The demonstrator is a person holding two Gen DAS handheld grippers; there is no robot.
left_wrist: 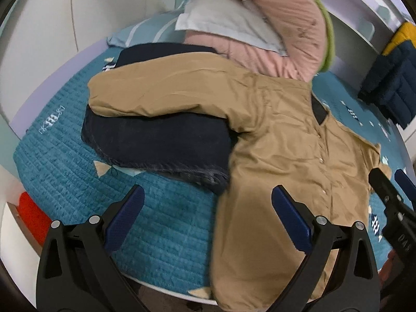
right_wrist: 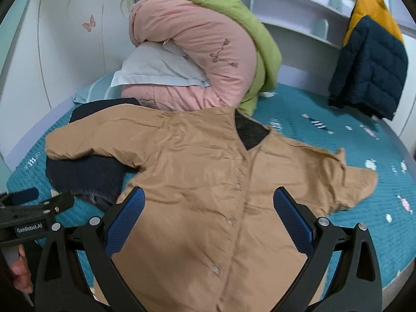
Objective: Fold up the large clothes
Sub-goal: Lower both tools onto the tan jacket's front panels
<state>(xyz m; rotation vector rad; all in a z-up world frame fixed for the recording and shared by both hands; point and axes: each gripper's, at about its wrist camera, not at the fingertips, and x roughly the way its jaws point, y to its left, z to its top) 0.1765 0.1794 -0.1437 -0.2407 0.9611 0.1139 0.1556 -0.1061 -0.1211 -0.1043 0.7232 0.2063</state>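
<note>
tan jacket (right_wrist: pixel 208 182) spread flat on bed (right_wrist: pixel 338 135) — both tools gaping, empty

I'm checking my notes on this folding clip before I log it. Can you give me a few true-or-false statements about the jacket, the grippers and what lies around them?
1. The tan jacket lies spread on the teal bed cover. True.
2. The right gripper is clamped on a sleeve. False: its fingers are apart, holding nothing.
3. One sleeve rests on a dark navy garment. True.
4. The left gripper is open. True.
5. The navy and yellow puffer jacket lies folded on the bed. False: it hangs at the shelf.
</note>
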